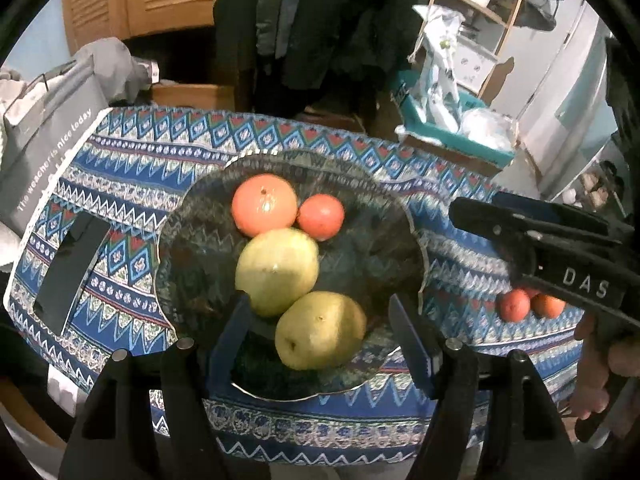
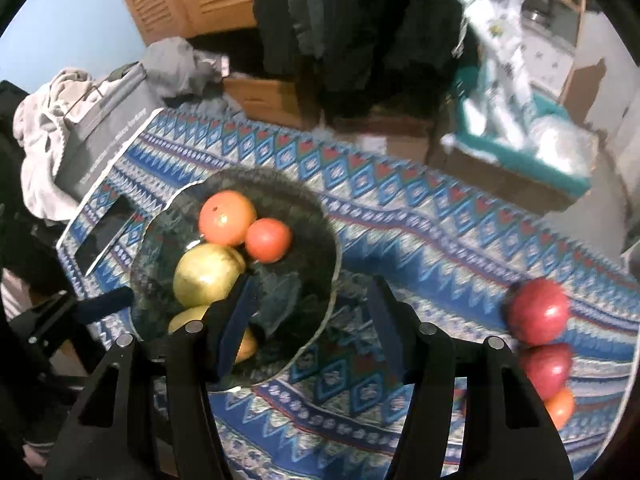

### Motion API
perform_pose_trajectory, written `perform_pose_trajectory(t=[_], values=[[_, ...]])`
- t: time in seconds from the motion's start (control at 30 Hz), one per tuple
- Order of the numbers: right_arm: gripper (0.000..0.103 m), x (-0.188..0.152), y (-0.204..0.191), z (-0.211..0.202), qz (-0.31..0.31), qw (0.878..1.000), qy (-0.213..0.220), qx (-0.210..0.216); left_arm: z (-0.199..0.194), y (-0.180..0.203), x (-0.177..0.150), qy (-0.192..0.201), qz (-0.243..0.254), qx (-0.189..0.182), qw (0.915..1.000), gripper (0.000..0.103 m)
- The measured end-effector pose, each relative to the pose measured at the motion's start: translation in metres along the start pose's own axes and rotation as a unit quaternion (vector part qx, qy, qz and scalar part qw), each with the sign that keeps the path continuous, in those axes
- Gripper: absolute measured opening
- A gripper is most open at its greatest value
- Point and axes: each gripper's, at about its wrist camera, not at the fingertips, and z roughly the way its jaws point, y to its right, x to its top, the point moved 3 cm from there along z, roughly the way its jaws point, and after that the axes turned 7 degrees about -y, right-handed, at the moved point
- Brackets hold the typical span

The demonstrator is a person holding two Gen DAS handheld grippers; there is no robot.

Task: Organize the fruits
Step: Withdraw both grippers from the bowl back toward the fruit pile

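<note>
Glass, dark and scallop-edged, the plate (image 1: 412,236) sits on the blue patterned tablecloth (image 1: 132,168) and holds 4 fruits: a large orange (image 1: 264,205), a smaller red-orange fruit (image 1: 321,217) touching it, and 2 yellow-green pears, the far pear (image 1: 277,271) and the near pear (image 1: 320,330), touching each other. Your left gripper (image 1: 320,340) hangs over the near pear with its jaws released; the pear lies on the plate between the blue fingers (image 1: 232,340), which do not press on it. Your right gripper (image 2: 310,328) is over the plate's right edge, jaws apart with nothing between them. Well to the right of the plate, 3 more fruits lie together on the cloth: 2 red apples (image 2: 538,310) and an orange one (image 2: 560,406). A black phone (image 1: 70,270) lies left of the plate.
</note>
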Motion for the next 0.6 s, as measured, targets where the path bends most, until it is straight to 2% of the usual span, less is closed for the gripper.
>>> perform_pose_trajectory(t=[0.27, 0.6], values=[[0.059, 0.001, 0.004, -0.044, -0.014, 0.998, 0.04, -0.043, -0.032, 0.019, 0.016, 0.044, 0.017, -0.005, 0.9989, 0.073], [0.06, -0.013, 0.025, -0.09, 0.012, 0.996, 0.071, -0.044, -0.055, 0.056, 0.018, 0.07, 0.063, -0.01, 0.9955, 0.076]])
